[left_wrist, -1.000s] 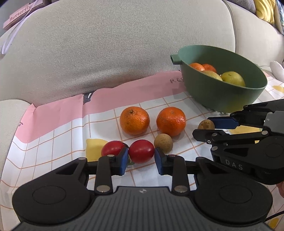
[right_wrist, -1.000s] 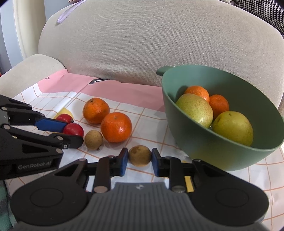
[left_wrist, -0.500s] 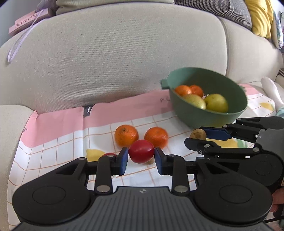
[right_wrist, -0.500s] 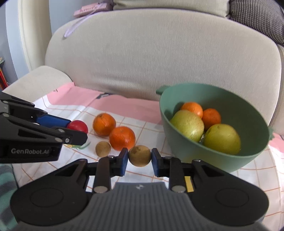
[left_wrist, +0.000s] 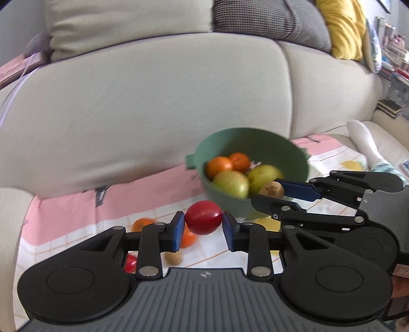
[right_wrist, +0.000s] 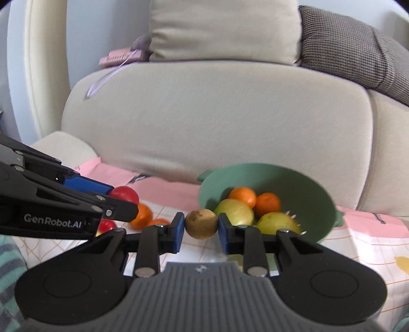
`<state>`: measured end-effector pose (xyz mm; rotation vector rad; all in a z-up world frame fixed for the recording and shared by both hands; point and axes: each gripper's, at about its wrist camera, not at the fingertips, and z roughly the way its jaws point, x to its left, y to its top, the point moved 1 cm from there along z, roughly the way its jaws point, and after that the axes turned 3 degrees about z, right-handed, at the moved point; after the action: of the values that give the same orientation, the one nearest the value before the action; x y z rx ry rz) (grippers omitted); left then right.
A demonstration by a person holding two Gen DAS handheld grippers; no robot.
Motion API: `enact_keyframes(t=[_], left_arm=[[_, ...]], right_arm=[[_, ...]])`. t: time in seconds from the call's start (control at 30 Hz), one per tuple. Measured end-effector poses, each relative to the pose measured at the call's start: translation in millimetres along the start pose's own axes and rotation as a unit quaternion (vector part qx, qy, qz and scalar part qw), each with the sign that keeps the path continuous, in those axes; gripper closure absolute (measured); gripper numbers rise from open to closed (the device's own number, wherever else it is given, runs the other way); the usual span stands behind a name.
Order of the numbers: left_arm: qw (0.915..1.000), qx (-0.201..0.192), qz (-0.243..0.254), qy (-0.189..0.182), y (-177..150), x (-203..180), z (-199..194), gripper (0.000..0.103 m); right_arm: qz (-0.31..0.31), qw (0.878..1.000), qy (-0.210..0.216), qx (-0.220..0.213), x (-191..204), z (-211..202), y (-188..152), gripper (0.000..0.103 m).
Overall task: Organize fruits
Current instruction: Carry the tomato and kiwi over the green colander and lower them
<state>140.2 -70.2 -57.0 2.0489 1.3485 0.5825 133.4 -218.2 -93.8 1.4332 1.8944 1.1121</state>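
Observation:
My left gripper [left_wrist: 203, 227] is shut on a red tomato [left_wrist: 203, 217], held above the checked cloth. My right gripper [right_wrist: 201, 229] is shut on a small brown fruit [right_wrist: 201, 223], also lifted; it shows at the right in the left wrist view [left_wrist: 271, 189], level with the bowl's rim. The green bowl [left_wrist: 294, 155] [right_wrist: 314, 189] stands on the cloth against the sofa back and holds two oranges [right_wrist: 242, 196] and two yellow-green pears [right_wrist: 235, 212]. Below on the cloth lie two oranges [left_wrist: 143, 223], another red tomato [left_wrist: 130, 263] and a small brown fruit [left_wrist: 173, 258].
The beige sofa backrest [left_wrist: 153, 107] rises right behind the cloth. Cushions [left_wrist: 268, 23] lie on top of it, and a pink book [right_wrist: 122, 57]. A person's white sock [left_wrist: 363, 140] is at the far right.
Both grippers have risen from the cloth with their fruit and moved toward the bowl. The fruits left on the cloth now lie well below the left gripper.

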Motion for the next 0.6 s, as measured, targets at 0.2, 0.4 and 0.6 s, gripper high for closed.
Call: enact_keyframes(t=[0.2, 0.4, 0.6], left_arm=[[0.9984, 0.017, 0.014, -0.052, 33, -19, 9, 0.067], [0.9943, 0.048, 0.030, -0.090, 64, -34, 31, 0.067], [0.9846, 0.119, 0.005, -0.128, 79, -36, 64, 0.067]], right_arm=[[0.041, 0.999, -0.008, -0.004, -34, -9, 13, 0.078], [0.071, 0.997, -0.005, 0.024, -73, -5, 26, 0.078], [0.073, 0.991, 0.034, 0.109, -103, 18, 39, 0.078]])
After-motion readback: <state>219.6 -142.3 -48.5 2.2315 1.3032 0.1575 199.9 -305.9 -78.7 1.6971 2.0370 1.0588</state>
